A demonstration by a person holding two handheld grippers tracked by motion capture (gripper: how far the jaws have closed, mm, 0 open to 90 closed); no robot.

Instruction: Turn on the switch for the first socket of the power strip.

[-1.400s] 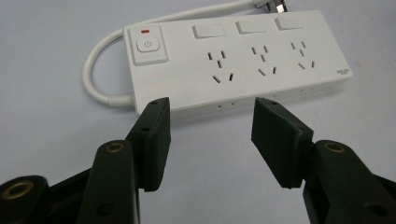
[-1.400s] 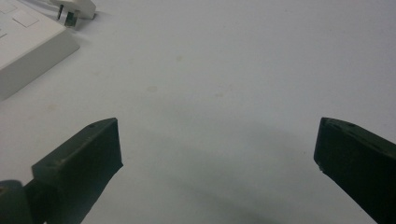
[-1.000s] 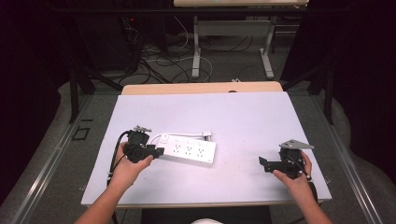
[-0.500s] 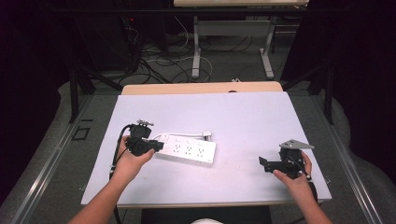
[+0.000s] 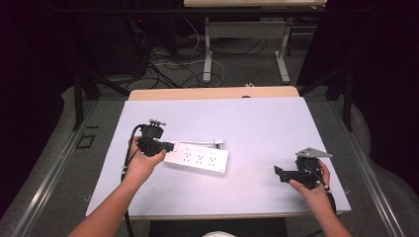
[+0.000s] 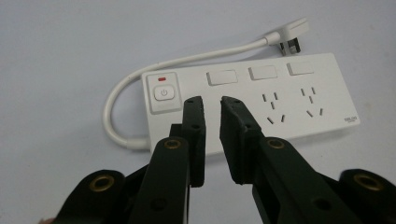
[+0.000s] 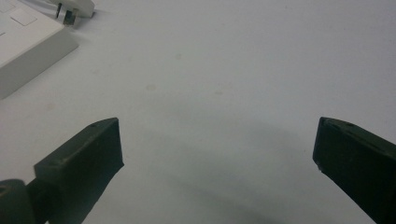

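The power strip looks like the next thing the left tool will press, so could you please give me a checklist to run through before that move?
1. Left tool over the power strip, beside its power button: ok.
2. Jaws nearly together, nothing between them: ok.
3. Contact with the strip's surface: cannot tell.
4. Red indicator above the button is visible; whether it is lit: cannot tell.
5. Plug lies loose on the table, its cord curving back to the strip: ok.
6. Right tool open over bare table, apart from the strip: ok.
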